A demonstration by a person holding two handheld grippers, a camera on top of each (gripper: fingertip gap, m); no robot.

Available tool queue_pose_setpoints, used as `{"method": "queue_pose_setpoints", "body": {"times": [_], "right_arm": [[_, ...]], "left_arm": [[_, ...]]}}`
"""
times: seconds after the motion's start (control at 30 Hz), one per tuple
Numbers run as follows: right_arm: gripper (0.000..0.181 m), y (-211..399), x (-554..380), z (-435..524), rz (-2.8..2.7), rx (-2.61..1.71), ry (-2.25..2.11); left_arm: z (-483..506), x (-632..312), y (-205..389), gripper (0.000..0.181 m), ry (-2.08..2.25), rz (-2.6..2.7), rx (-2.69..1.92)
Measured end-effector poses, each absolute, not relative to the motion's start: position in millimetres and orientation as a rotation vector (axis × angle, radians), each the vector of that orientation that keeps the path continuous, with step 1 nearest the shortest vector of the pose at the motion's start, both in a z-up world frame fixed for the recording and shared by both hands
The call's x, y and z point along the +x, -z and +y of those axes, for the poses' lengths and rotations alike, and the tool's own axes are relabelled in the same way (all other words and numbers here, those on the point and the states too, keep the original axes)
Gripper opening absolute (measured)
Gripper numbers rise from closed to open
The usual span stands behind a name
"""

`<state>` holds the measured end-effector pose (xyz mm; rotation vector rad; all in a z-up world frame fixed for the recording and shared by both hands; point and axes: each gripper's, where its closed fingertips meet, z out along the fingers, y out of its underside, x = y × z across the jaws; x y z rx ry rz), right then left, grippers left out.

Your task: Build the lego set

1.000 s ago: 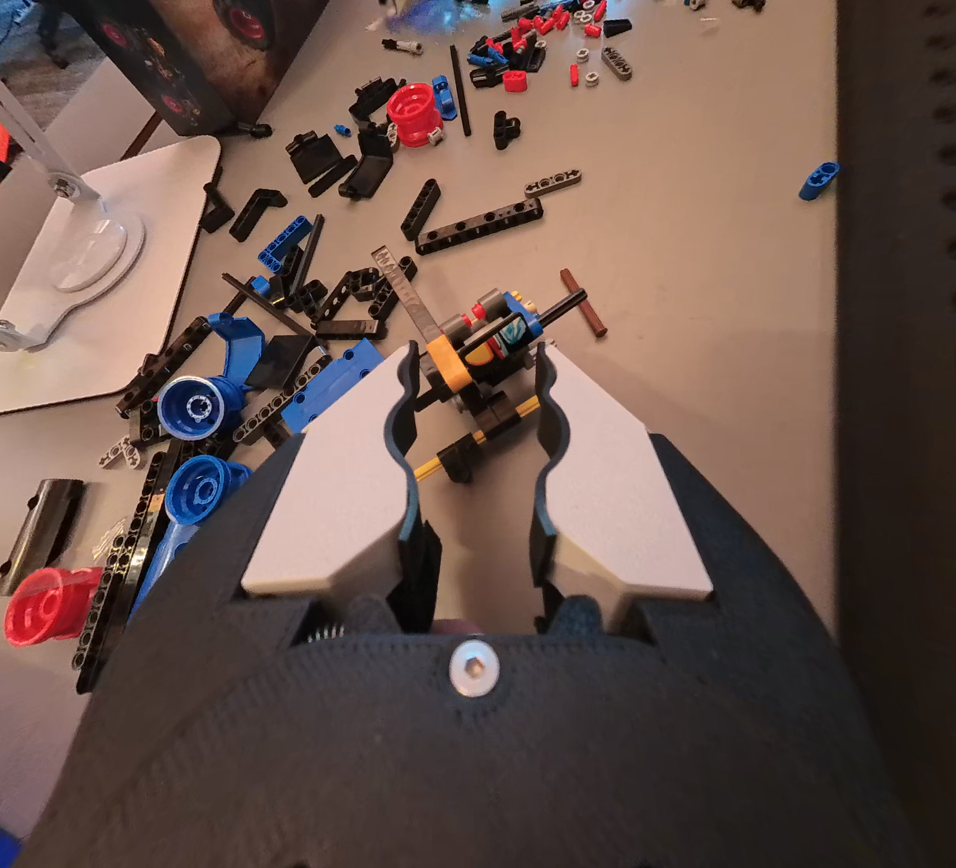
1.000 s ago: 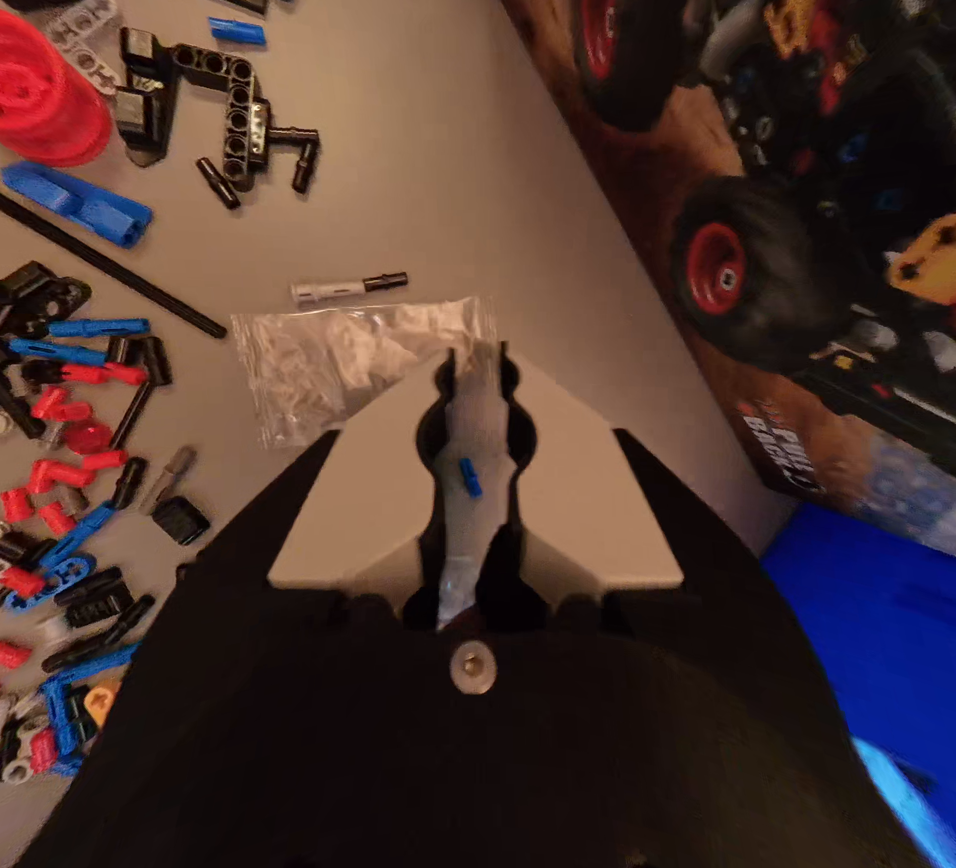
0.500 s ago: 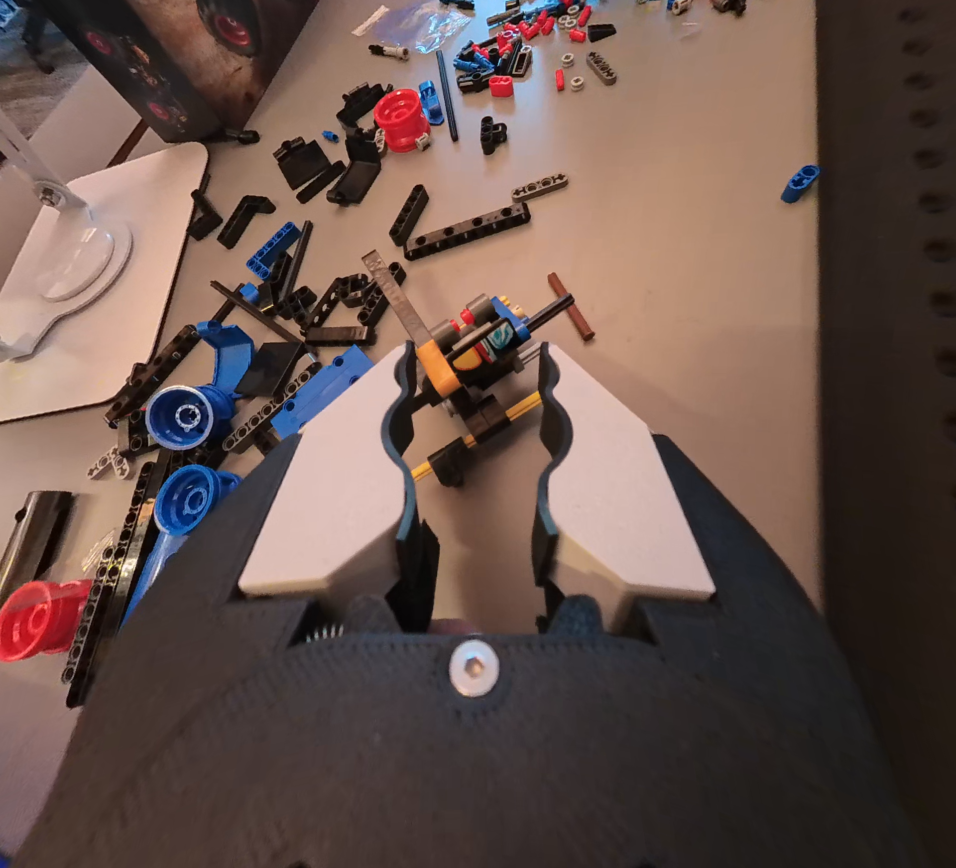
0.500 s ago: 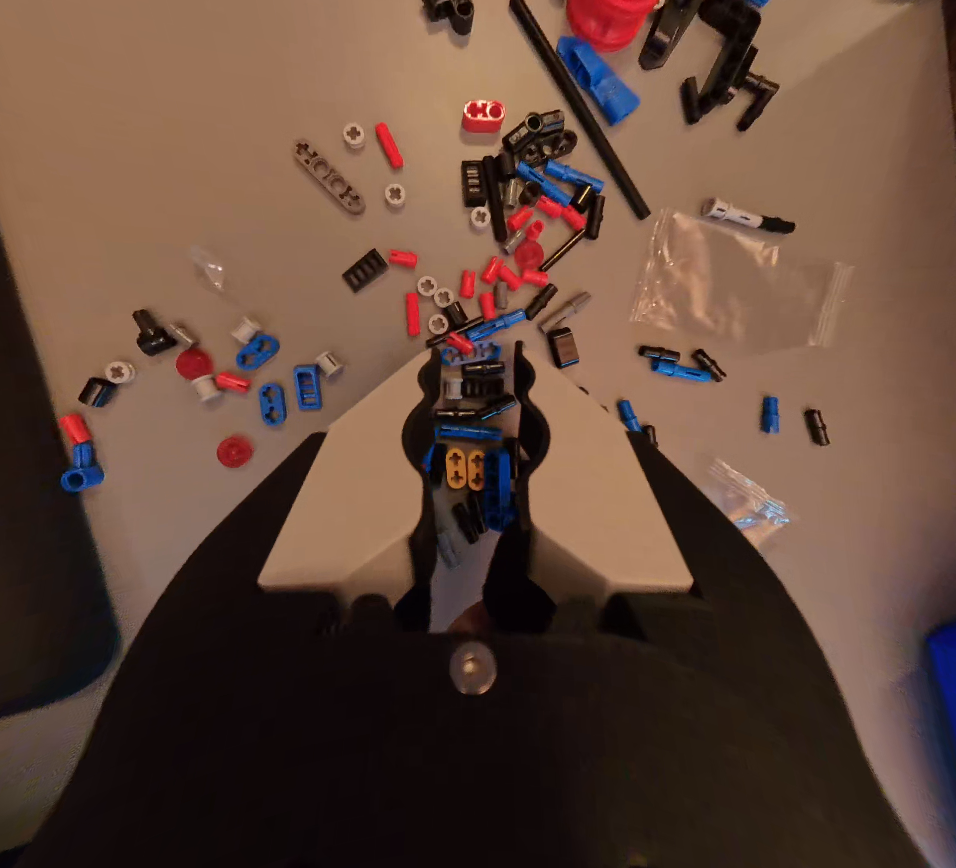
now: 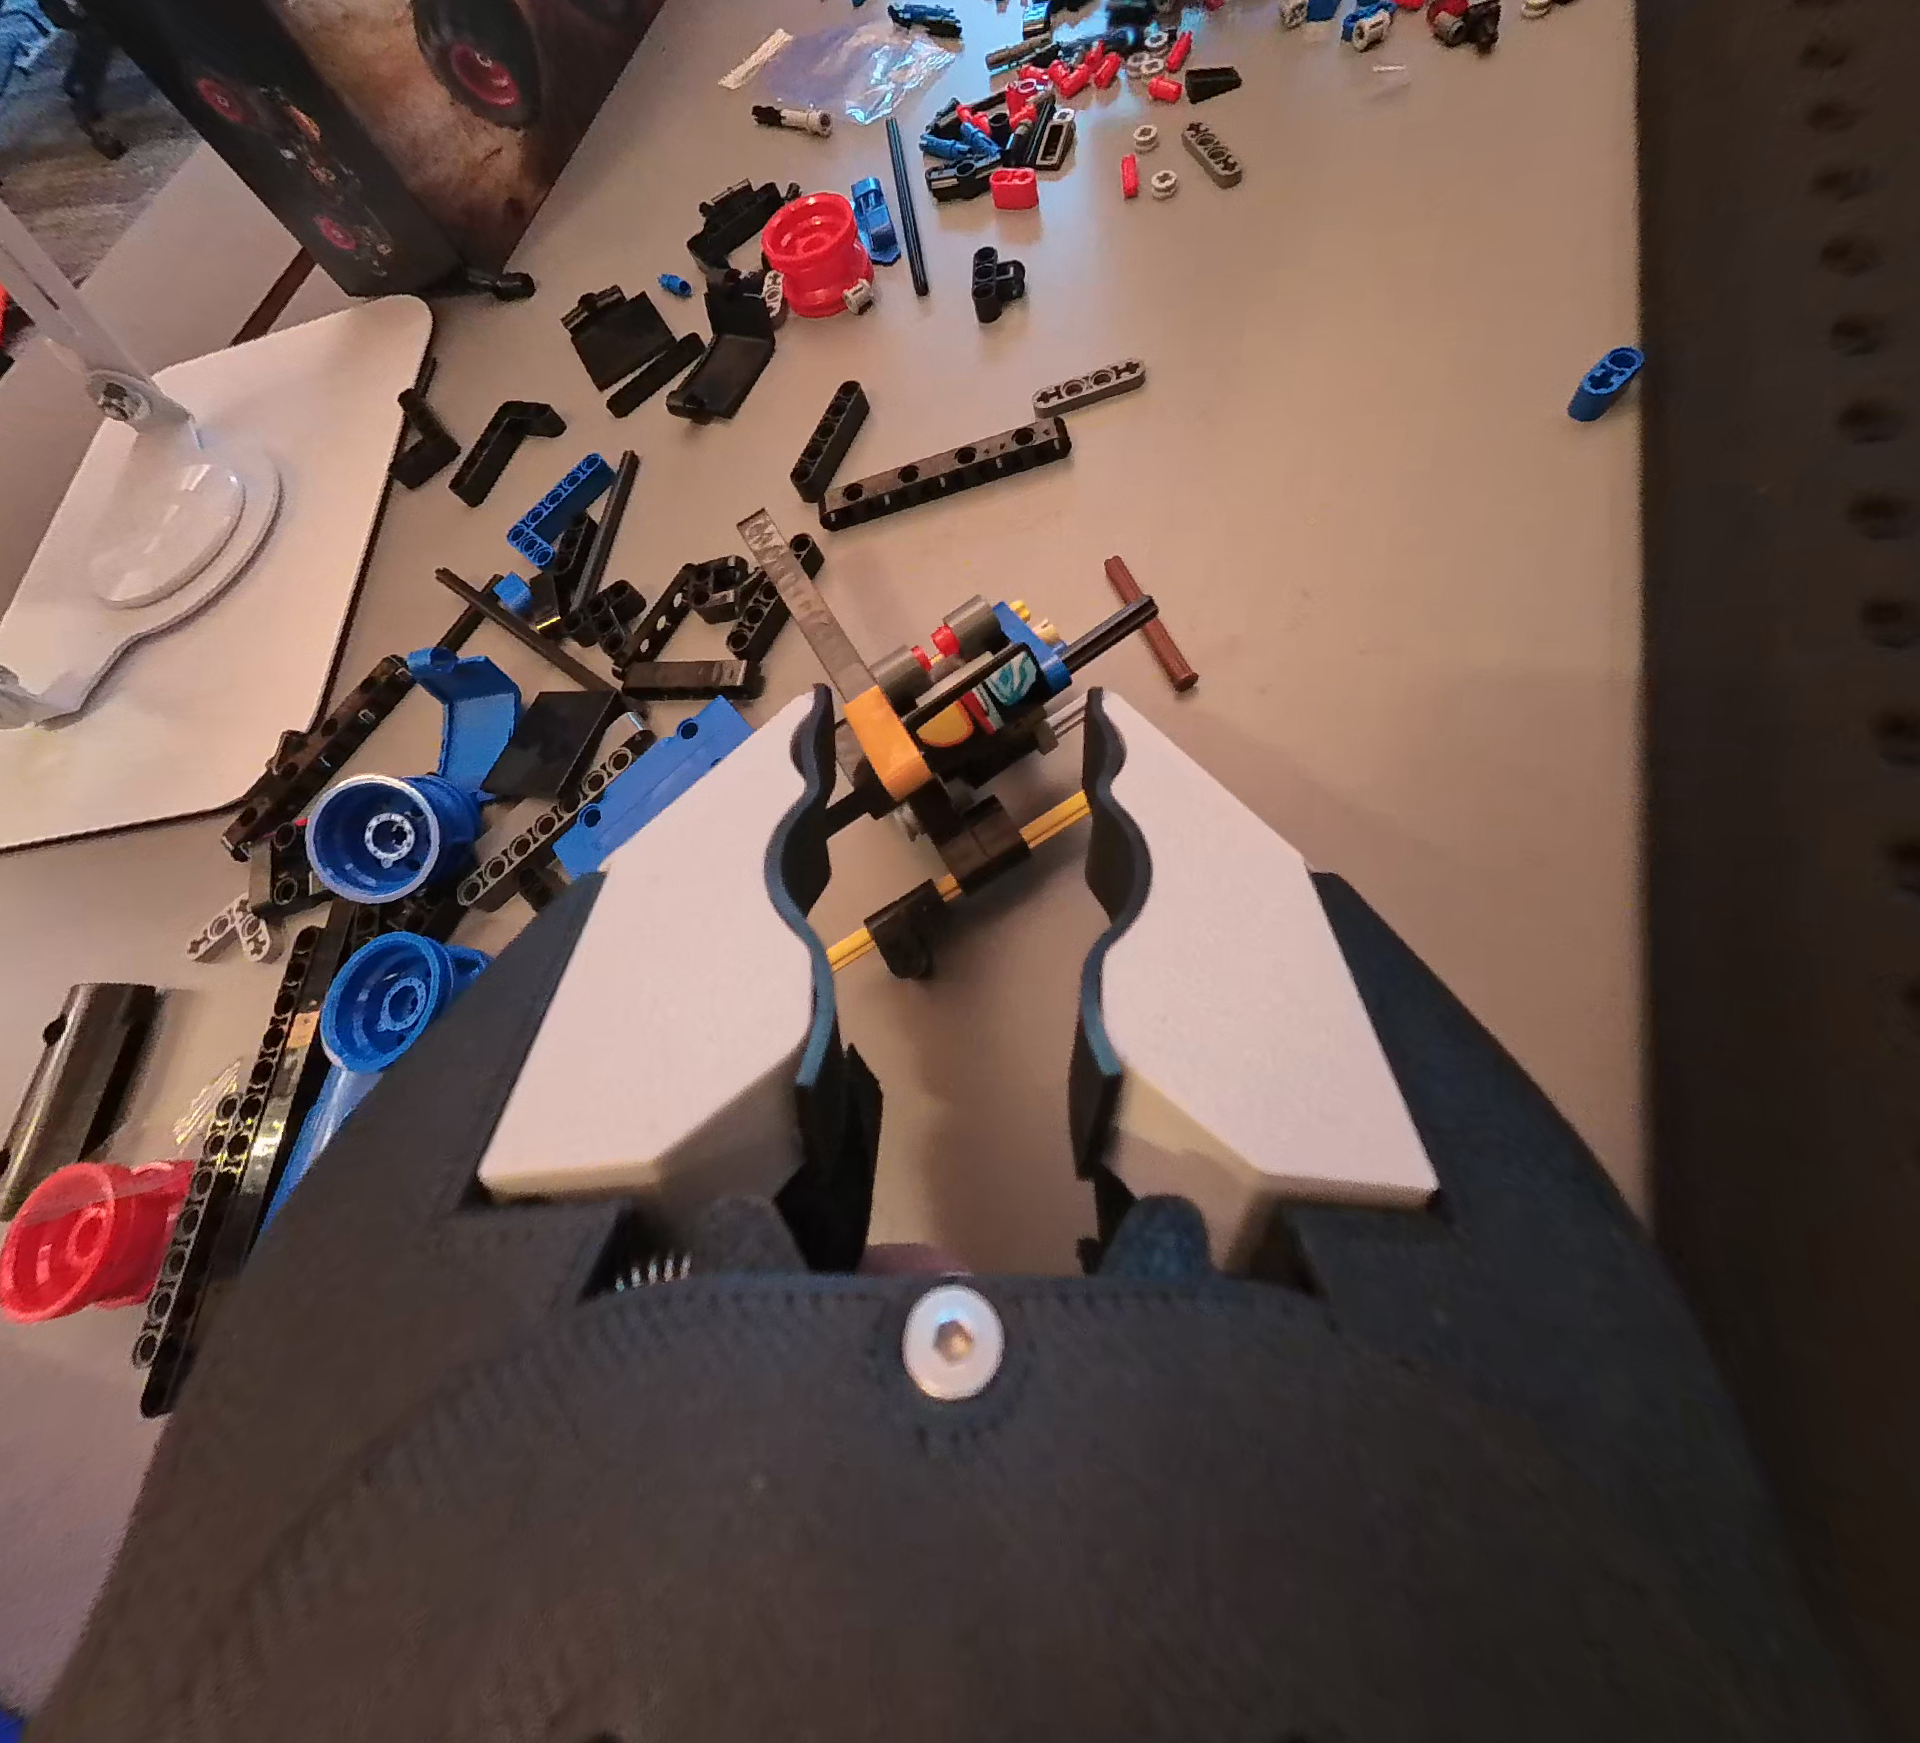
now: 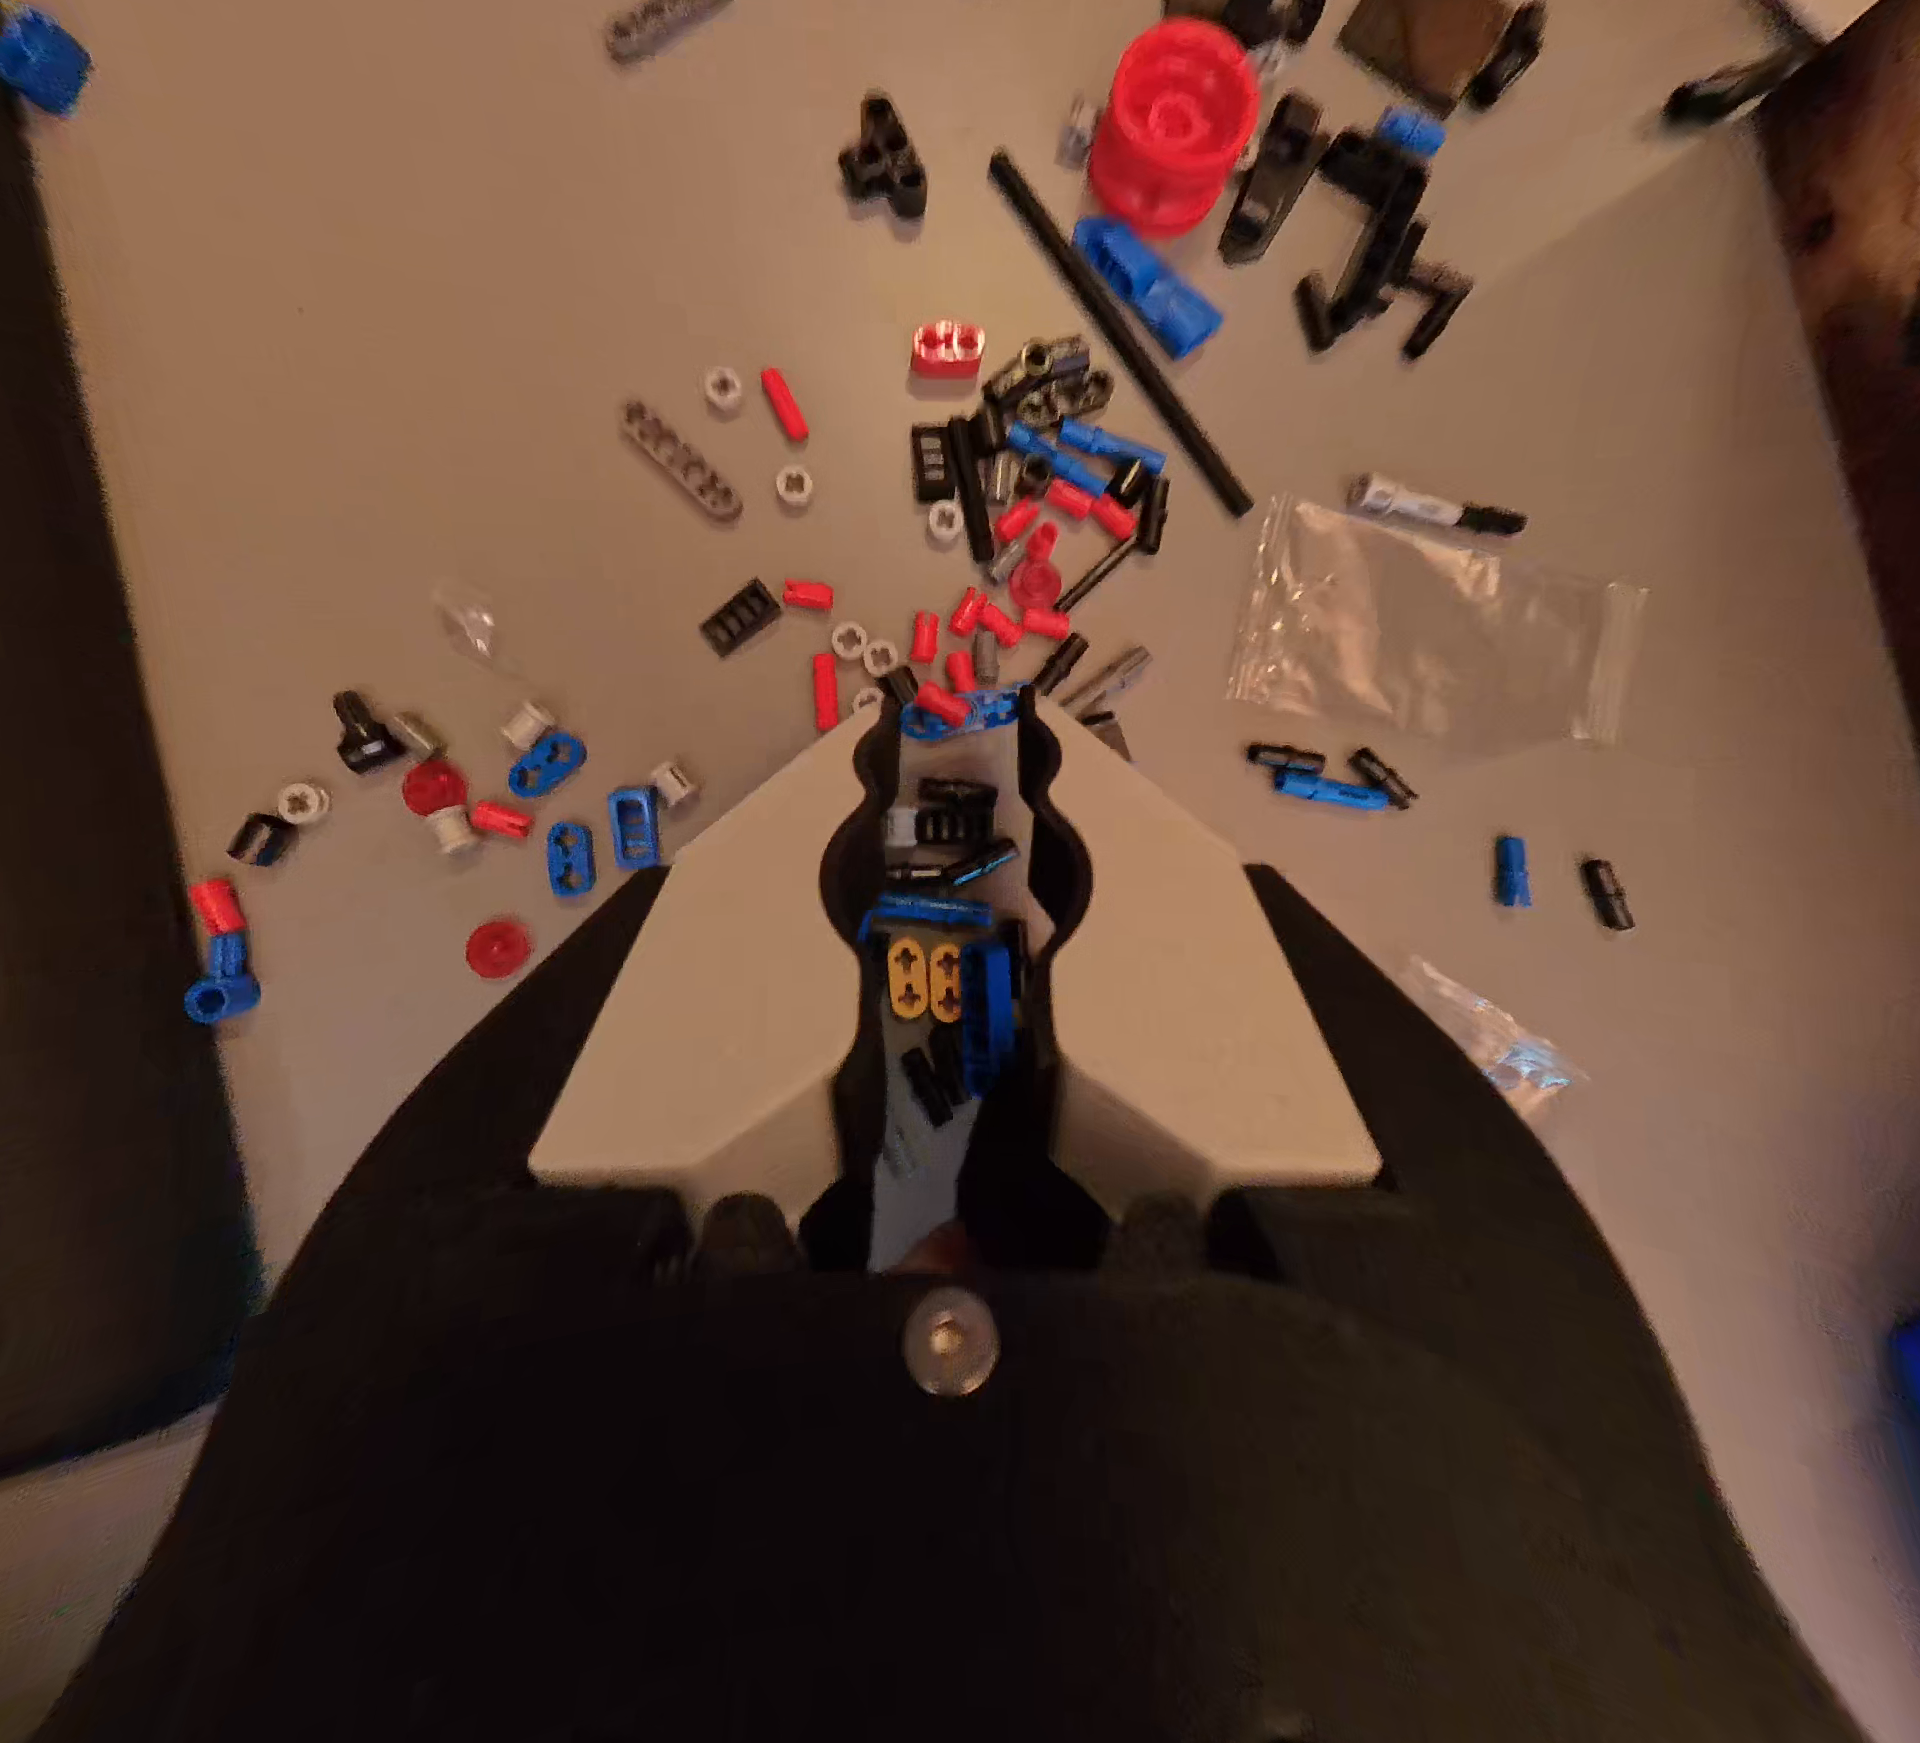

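Partly built lego assembly (image 5: 961, 737): an orange block, grey and black parts, a blue printed piece, crossed by one black axle and one yellow axle. It rests on the grey table (image 5: 1351, 550), just ahead of and between the tips of the left gripper (image 5: 956, 727), whose jaws stand apart, holding nothing. Only the left wrist view shows the set's box (image 5: 395, 31), two blue wheel hubs (image 5: 379, 836) and two red ones. The right wrist view alone looks straight down on the small loose pieces (image 6: 997, 550) and a clear plastic bag (image 6: 1434, 623). Right gripper (image 6: 951, 727): jaws narrowly apart above the pile, gripping nothing.
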<state>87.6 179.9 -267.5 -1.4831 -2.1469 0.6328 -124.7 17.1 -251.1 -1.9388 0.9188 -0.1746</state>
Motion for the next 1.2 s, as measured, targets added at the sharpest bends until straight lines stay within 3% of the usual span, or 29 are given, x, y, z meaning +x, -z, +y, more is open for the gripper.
{"method": "queue_pose_setpoints", "body": {"times": [0.4,0.57,0.93,1.2], "right_arm": [[0.020,198,7,121,-1.905,-1.284,-0.905],[0.020,179,-26,80,-1.793,-1.290,-1.233],[0.020,171,-65,55,-1.642,-1.197,-1.300],[0.019,181,-68,48,-1.687,-1.003,-1.055]], "left_arm": [[19,-130,253,0.040,0.128,0.910,-1.961],[20,-132,256,0.044,0.107,0.900,-1.987],[19,-132,243,0.044,0.101,0.881,-1.946],[16,-126,250,0.041,0.098,0.938,-1.950]]}}
